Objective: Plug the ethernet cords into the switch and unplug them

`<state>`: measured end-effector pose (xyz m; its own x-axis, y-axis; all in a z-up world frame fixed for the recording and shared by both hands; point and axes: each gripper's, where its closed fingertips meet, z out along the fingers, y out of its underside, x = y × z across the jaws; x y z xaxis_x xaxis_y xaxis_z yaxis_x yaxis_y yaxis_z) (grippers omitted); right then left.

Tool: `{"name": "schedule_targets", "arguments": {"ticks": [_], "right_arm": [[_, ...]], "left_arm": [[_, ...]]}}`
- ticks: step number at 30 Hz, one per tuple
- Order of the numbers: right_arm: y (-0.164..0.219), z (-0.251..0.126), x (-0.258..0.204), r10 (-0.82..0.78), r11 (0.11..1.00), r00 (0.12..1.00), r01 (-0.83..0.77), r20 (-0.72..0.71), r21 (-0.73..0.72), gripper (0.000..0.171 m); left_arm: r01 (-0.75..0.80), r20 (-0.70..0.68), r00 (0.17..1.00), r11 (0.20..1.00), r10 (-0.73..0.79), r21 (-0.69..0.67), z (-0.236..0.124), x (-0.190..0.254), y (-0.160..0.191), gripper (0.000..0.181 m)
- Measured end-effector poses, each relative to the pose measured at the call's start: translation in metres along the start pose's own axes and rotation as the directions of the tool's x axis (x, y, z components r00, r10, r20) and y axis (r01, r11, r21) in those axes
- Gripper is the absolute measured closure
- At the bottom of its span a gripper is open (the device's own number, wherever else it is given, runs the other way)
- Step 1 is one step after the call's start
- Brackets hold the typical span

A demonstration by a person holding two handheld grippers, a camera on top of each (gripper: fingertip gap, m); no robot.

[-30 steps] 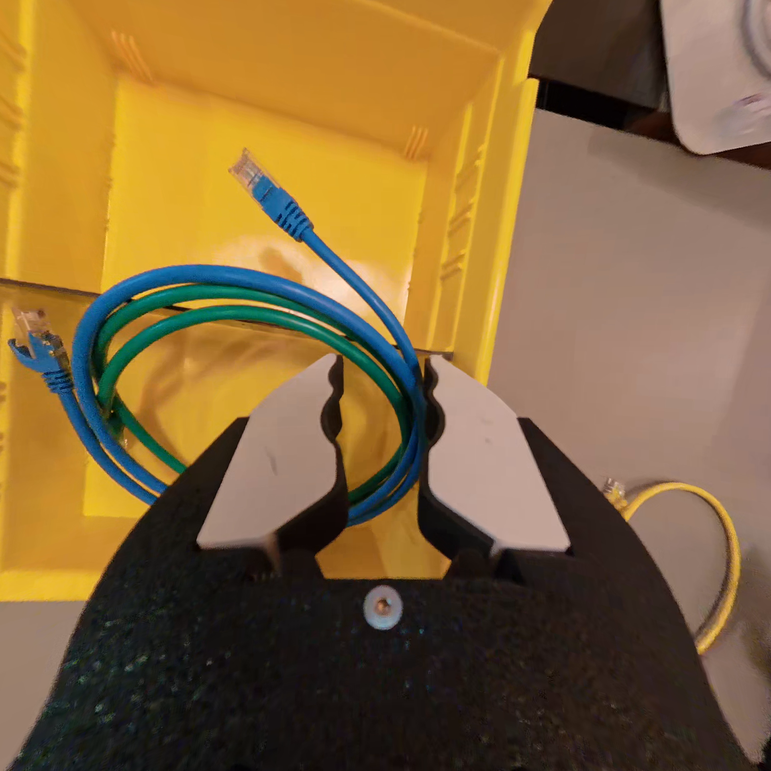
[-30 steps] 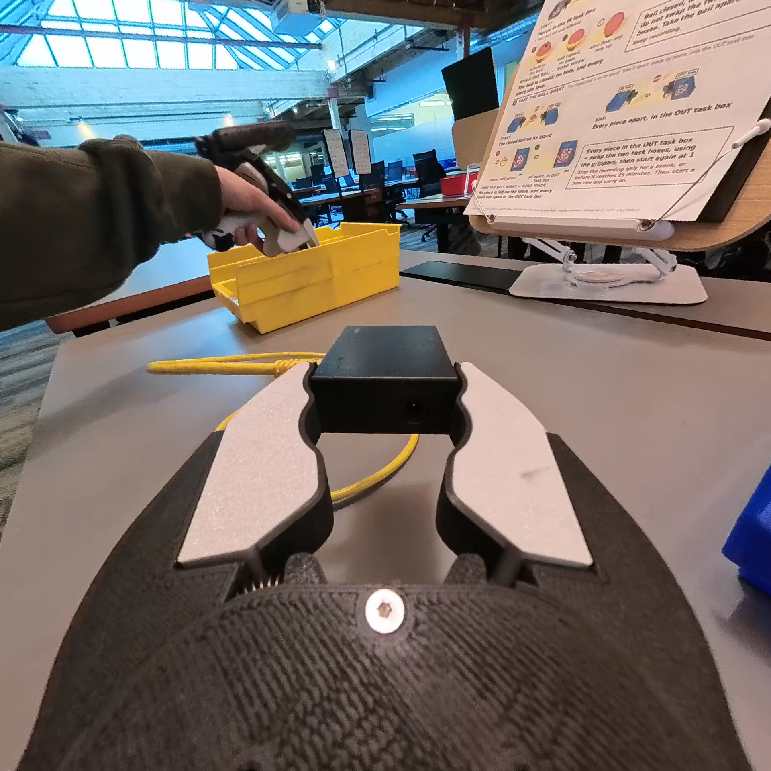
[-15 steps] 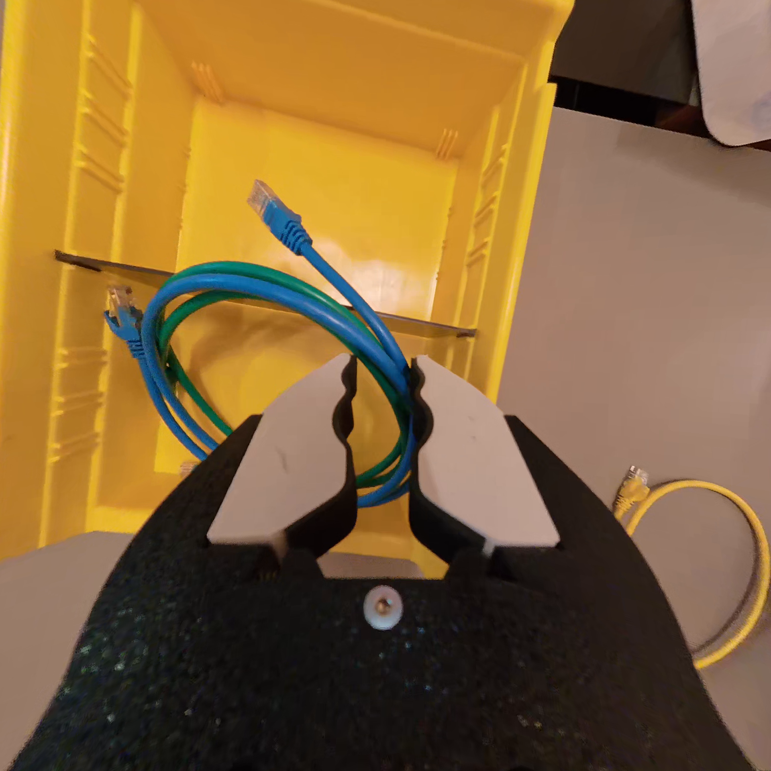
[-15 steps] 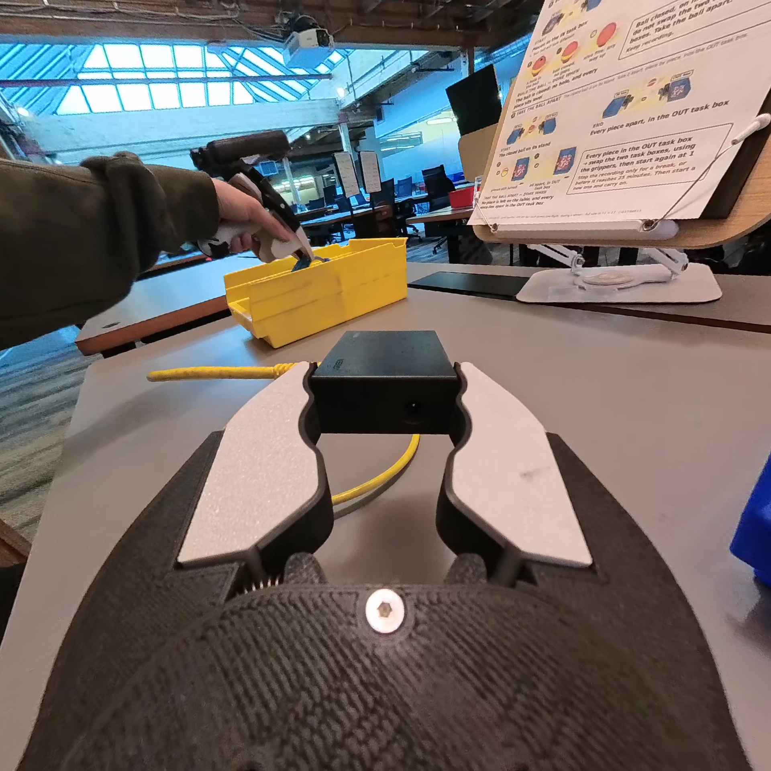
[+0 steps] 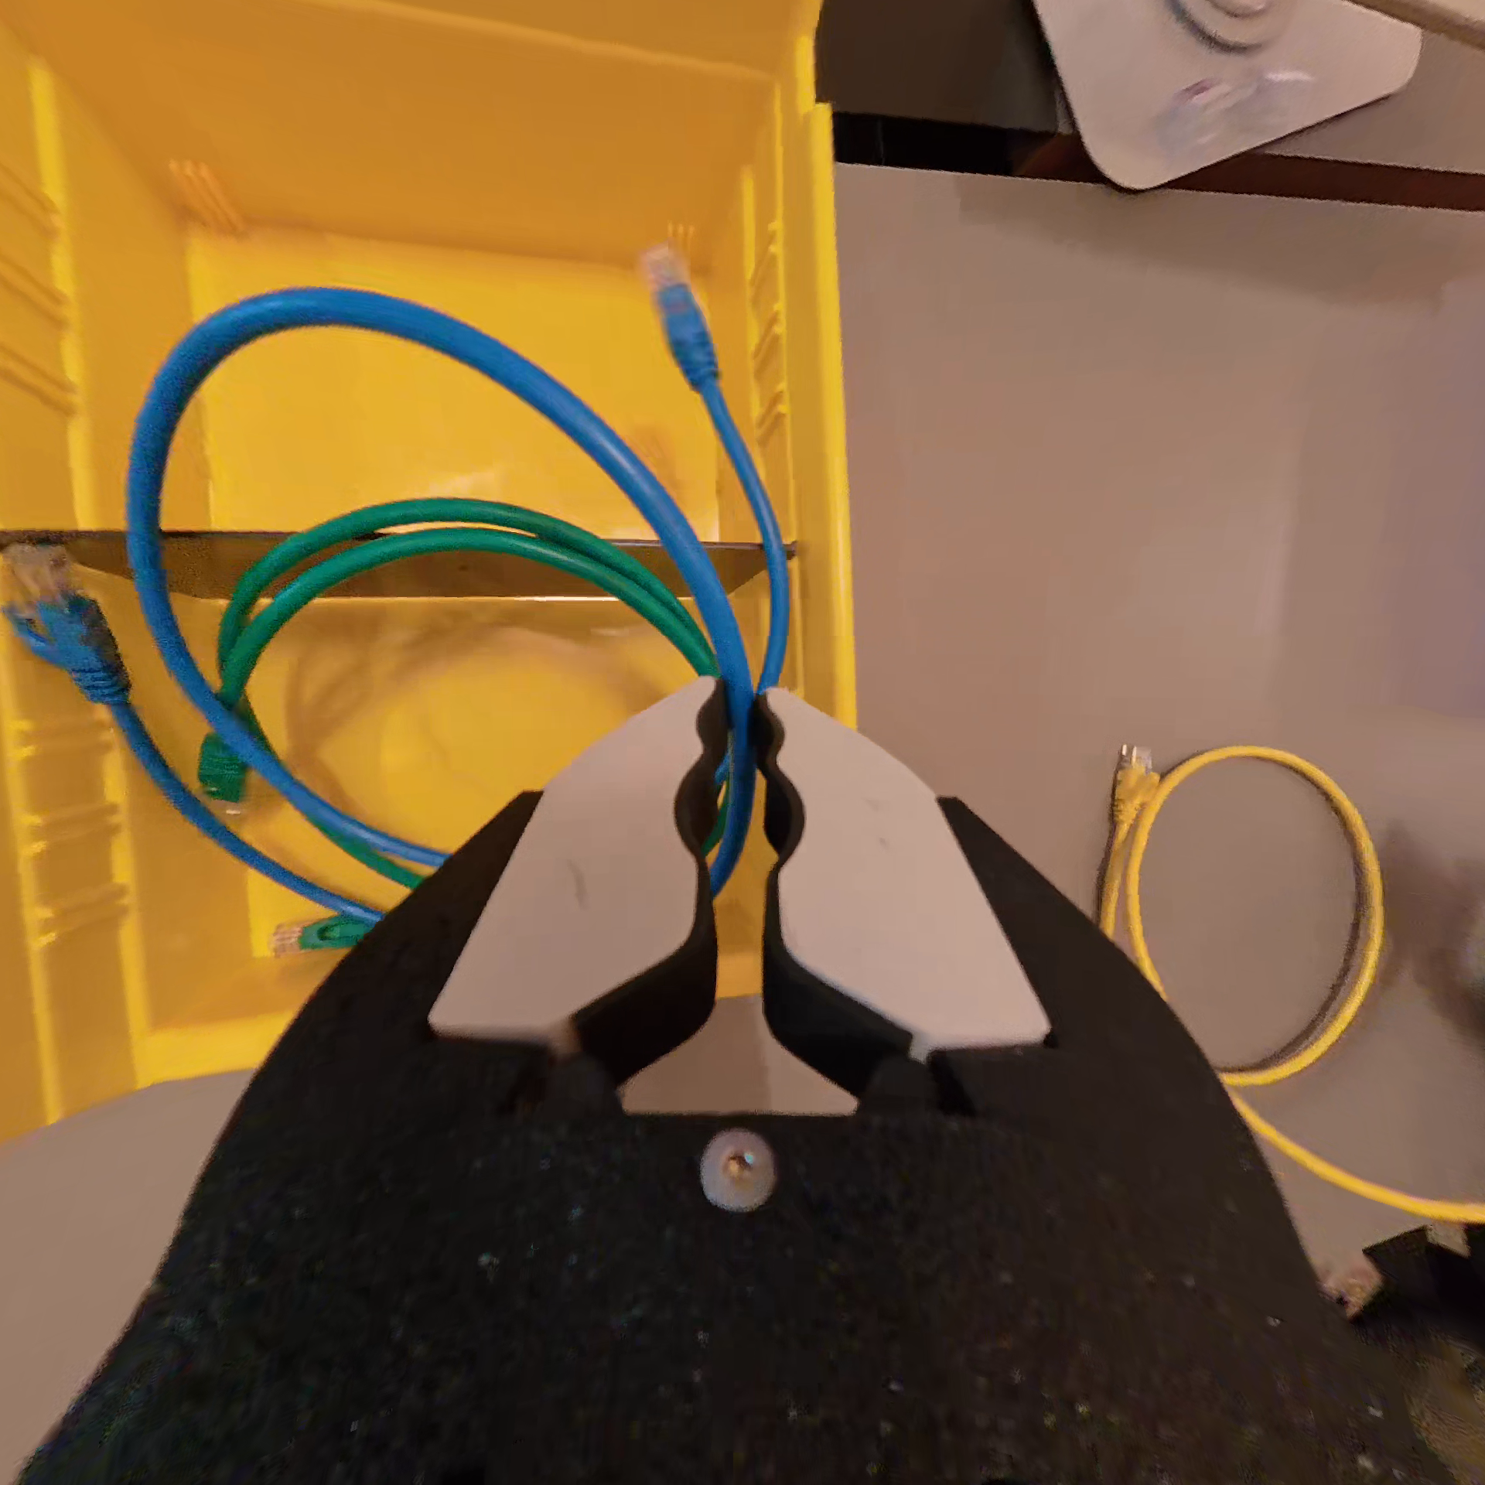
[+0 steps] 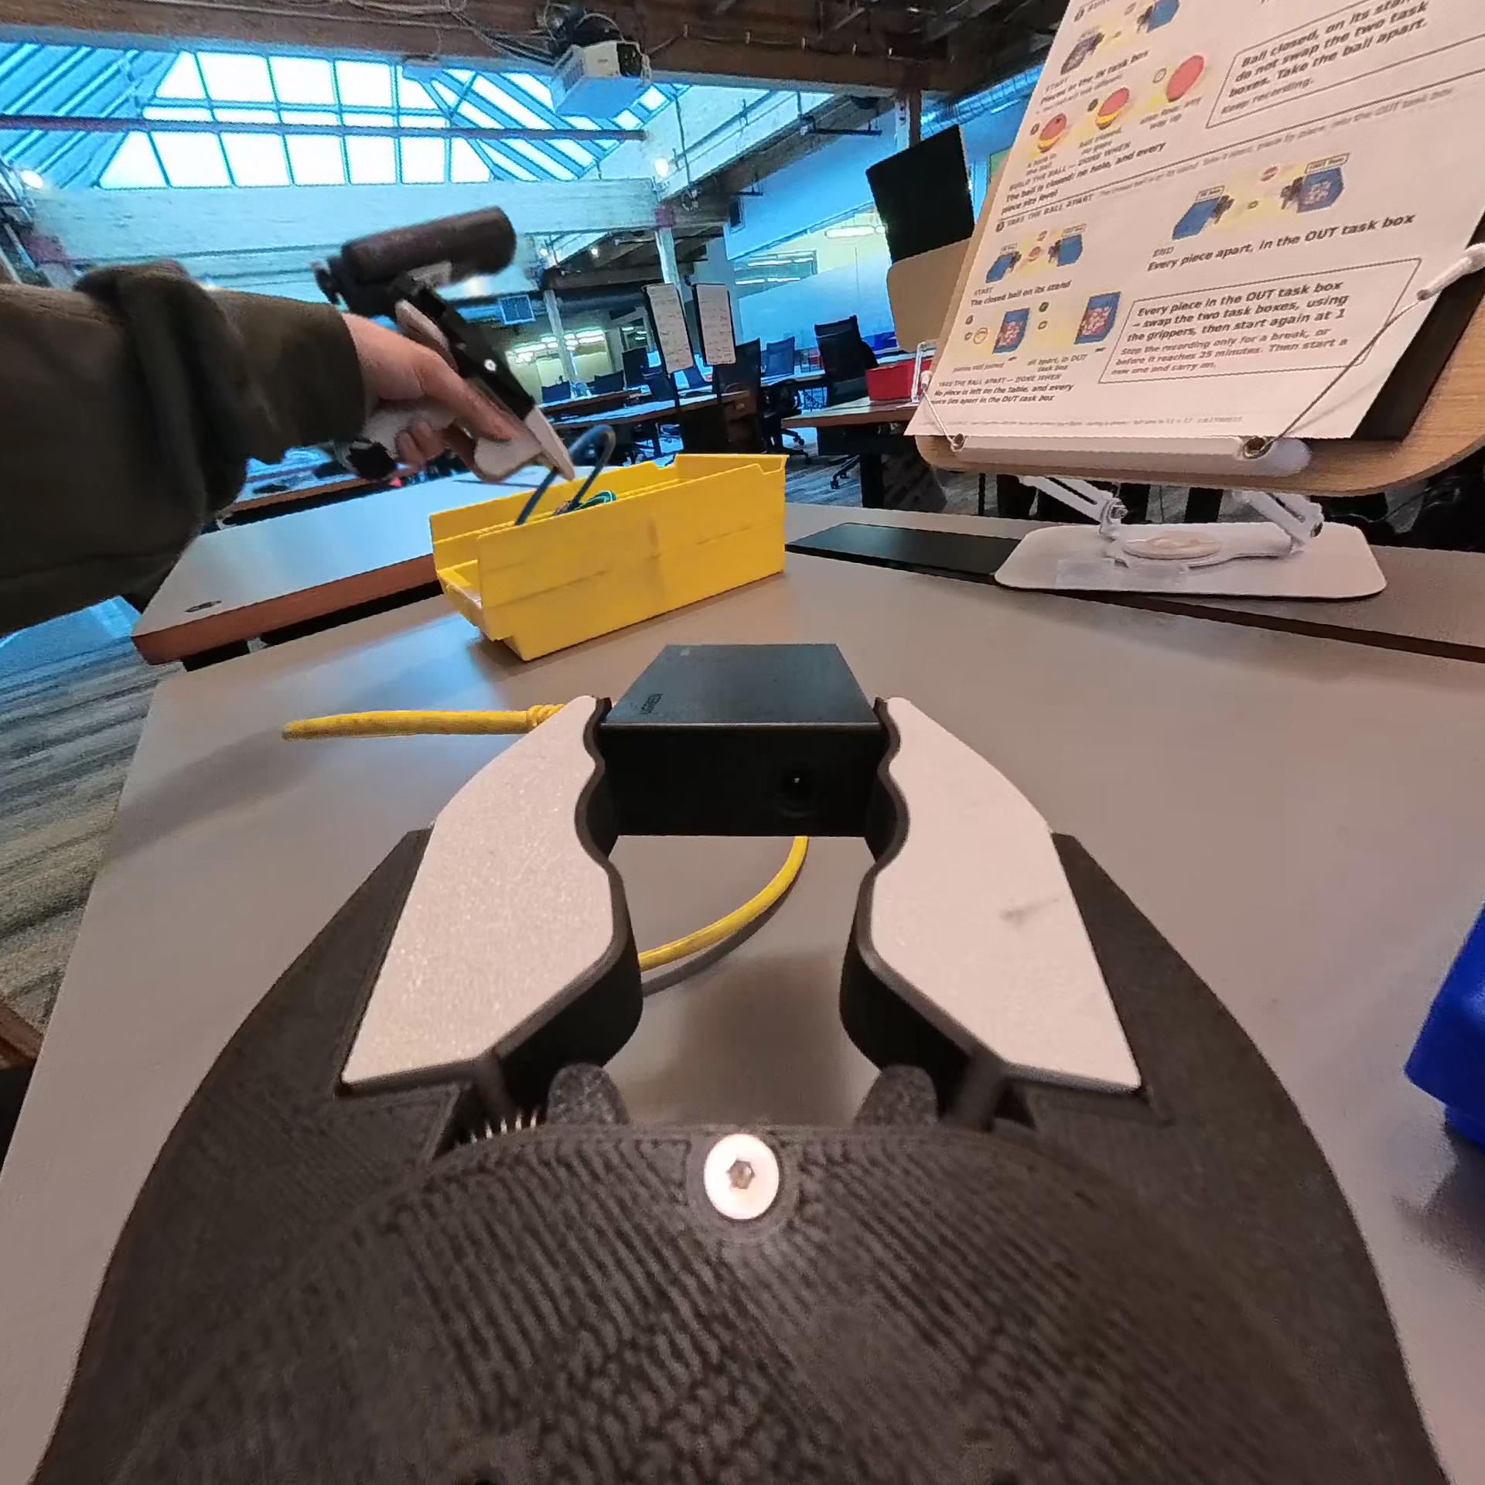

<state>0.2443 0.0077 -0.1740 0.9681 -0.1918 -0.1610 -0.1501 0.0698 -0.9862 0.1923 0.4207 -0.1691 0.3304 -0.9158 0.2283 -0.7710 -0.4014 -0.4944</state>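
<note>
My left gripper (image 5: 738,707) is shut on the blue ethernet cord (image 5: 450,337) and holds its loops above the yellow bin (image 5: 482,104). A green ethernet cord (image 5: 450,522) hangs tangled in the blue loops, partly raised from the bin. My right gripper (image 6: 739,723) is shut on the black switch (image 6: 743,727) on the grey table. A yellow ethernet cord (image 6: 402,723) runs from the switch's left side and loops under it; its coil (image 5: 1326,884) lies on the table right of the bin. The left gripper also shows far off in the right wrist view (image 6: 554,462).
A black divider (image 5: 450,562) crosses the yellow bin (image 6: 627,554). A document stand (image 6: 1189,554) holding a printed sheet sits at the back right of the grey table (image 6: 1125,763). A blue bin corner (image 6: 1454,1037) is at the right edge. A sleeved arm (image 6: 161,426) holds the left gripper.
My left gripper has closed on the blue cord and risen, pulling the blue loops and part of the green cord up out of the bin. The right gripper stays on the switch.
</note>
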Motion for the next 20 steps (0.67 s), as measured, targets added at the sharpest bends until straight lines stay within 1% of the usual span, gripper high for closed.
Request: {"name": "schedule_targets", "arguments": {"ticks": [3,5,7,10,13,15,16,18,20], "right_arm": [[0.000,0.000,0.002,0.015,1.000,1.000,-0.015,-0.001,0.001,0.110],[-0.001,-0.001,0.004,0.030,1.000,1.000,-0.030,-0.002,0.008,0.110],[-0.002,-0.002,0.006,0.041,0.999,0.999,-0.040,-0.006,0.018,0.110],[-0.005,-0.004,0.010,0.050,0.998,0.998,-0.049,-0.022,0.044,0.110],[-0.009,-0.010,0.016,0.082,0.994,0.996,-0.079,-0.030,0.077,0.110],[-0.011,-0.016,0.024,0.071,0.994,0.996,-0.067,-0.055,0.082,0.110],[-0.012,-0.021,0.030,0.060,0.995,0.995,-0.053,-0.076,0.086,0.110],[-0.017,-0.032,0.042,0.049,0.994,0.992,-0.038,-0.112,0.102,0.110],[-0.022,-0.044,0.055,0.066,0.990,0.987,-0.047,-0.144,0.130,0.109]], "left_arm": [[-0.082,-0.007,0.997,0.996,0.082,0.035,-0.025,0.007,-0.002,0.176],[-0.124,-0.035,0.991,0.987,0.129,0.106,-0.053,0.017,-0.008,0.176],[-0.168,-0.075,0.980,0.965,0.186,0.200,-0.087,0.032,-0.015,0.176],[-0.254,-0.081,0.952,0.908,0.297,0.334,-0.144,0.056,-0.023,0.176],[-0.353,-0.088,0.895,0.817,0.436,0.456,-0.198,0.094,-0.018,0.176],[-0.433,-0.100,0.834,0.756,0.543,0.491,-0.222,0.126,0.001,0.176],[-0.480,-0.093,0.800,0.726,0.592,0.492,-0.227,0.140,0.014,0.176],[-0.590,-0.065,0.726,0.668,0.685,0.454,-0.226,0.163,0.046,0.176],[-0.700,-0.036,0.640,0.602,0.768,0.383,-0.209,0.177,0.085,0.176]]}}
